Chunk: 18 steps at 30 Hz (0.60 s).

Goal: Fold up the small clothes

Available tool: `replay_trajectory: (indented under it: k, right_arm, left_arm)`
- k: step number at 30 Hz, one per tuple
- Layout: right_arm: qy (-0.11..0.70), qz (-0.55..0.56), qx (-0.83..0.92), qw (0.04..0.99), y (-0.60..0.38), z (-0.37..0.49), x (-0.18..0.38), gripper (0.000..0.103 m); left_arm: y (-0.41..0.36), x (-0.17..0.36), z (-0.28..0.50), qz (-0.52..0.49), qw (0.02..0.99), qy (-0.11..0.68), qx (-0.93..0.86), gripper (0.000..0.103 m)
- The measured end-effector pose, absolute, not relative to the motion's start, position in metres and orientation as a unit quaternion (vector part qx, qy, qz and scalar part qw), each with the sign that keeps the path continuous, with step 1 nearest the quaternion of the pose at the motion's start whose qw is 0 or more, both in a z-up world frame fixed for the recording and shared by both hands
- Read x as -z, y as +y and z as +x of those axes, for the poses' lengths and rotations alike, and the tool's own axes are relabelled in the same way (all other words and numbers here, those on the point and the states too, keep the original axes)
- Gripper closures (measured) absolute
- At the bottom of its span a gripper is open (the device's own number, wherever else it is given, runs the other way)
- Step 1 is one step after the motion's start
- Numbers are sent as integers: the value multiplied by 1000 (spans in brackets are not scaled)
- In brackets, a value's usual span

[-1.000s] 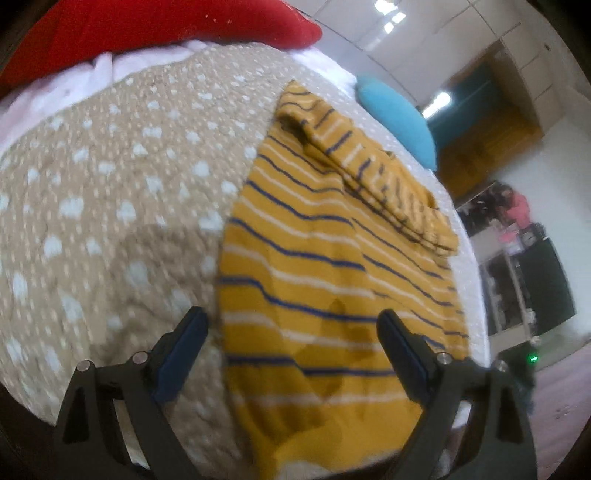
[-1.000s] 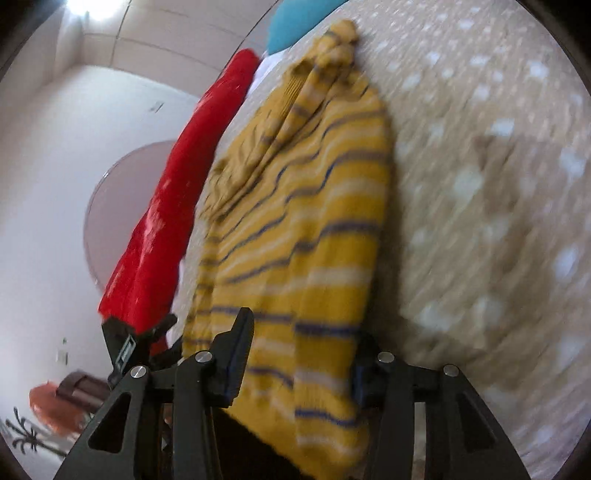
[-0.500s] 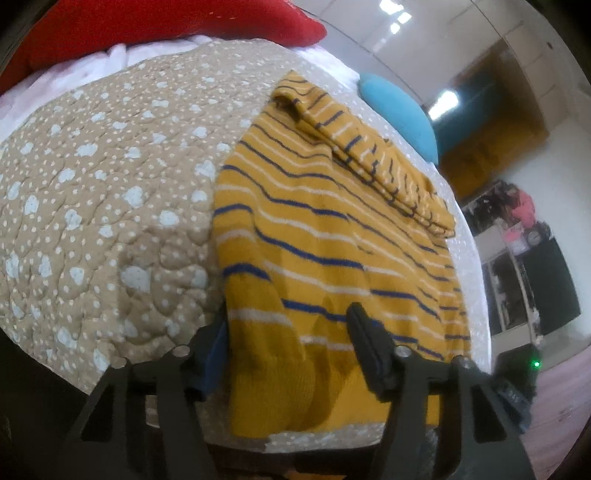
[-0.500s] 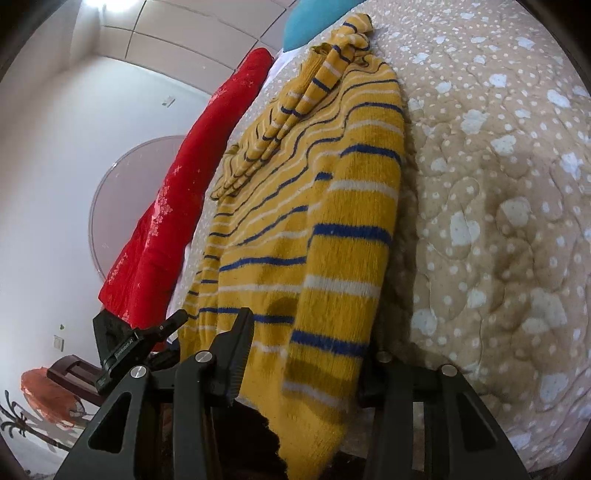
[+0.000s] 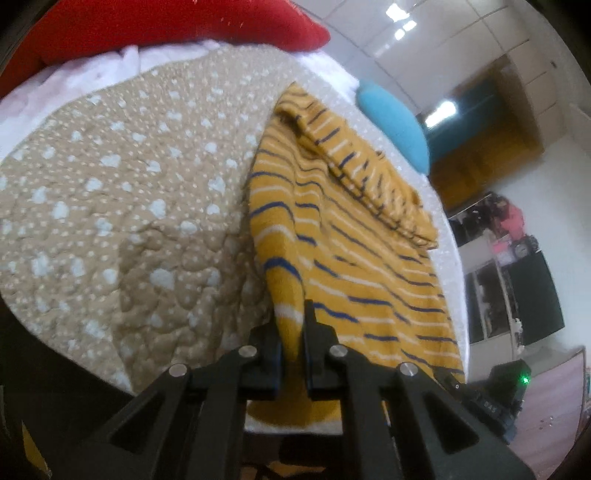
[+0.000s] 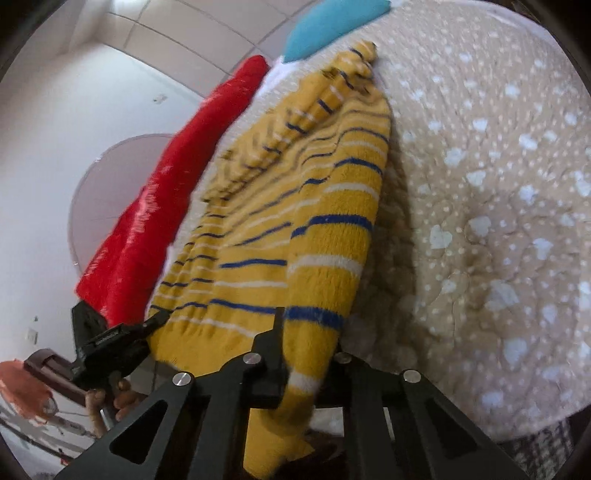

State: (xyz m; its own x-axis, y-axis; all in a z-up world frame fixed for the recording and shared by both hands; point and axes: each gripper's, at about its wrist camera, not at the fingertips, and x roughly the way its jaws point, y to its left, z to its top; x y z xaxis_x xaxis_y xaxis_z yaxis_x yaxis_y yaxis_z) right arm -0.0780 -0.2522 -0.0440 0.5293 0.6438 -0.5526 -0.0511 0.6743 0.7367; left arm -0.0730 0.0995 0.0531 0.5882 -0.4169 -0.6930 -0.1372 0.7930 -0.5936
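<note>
Left gripper [image 5: 292, 345] pinched closed on sweater [image 5: 354, 266] hem corner; right gripper [image 6: 308, 363] clamped on the opposite hem corner. Both hold the near edge. Sweater runs lengthwise away from both grippers toward the collar, sleeve folded across the top. Likely next: carry hem forward over the body. It lies on a tan dotted quilt [image 5: 122, 206]; red cushion [image 6: 162, 192], blue pillow [image 5: 395, 129] beyond; tiled ceiling.

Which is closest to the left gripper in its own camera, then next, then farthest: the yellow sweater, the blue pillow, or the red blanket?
1. Sweater: pinched in the left gripper.
2. Blue pillow: past the sweater, upper right.
3. Red blanket: far edge, top left. It and the pillow are nearly too close to call.
</note>
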Motion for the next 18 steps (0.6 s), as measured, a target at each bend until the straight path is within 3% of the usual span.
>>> replay_trajectory:
  k: [10, 18]
  right_arm:
    - [460, 340, -250, 782, -252, -126, 56, 95]
    - [451, 320, -251, 795, -257, -100, 39, 95]
  left_arm:
    - [100, -48, -109, -296, 835, 455, 87, 99]
    - [114, -61, -68, -300, 843, 439, 81, 99]
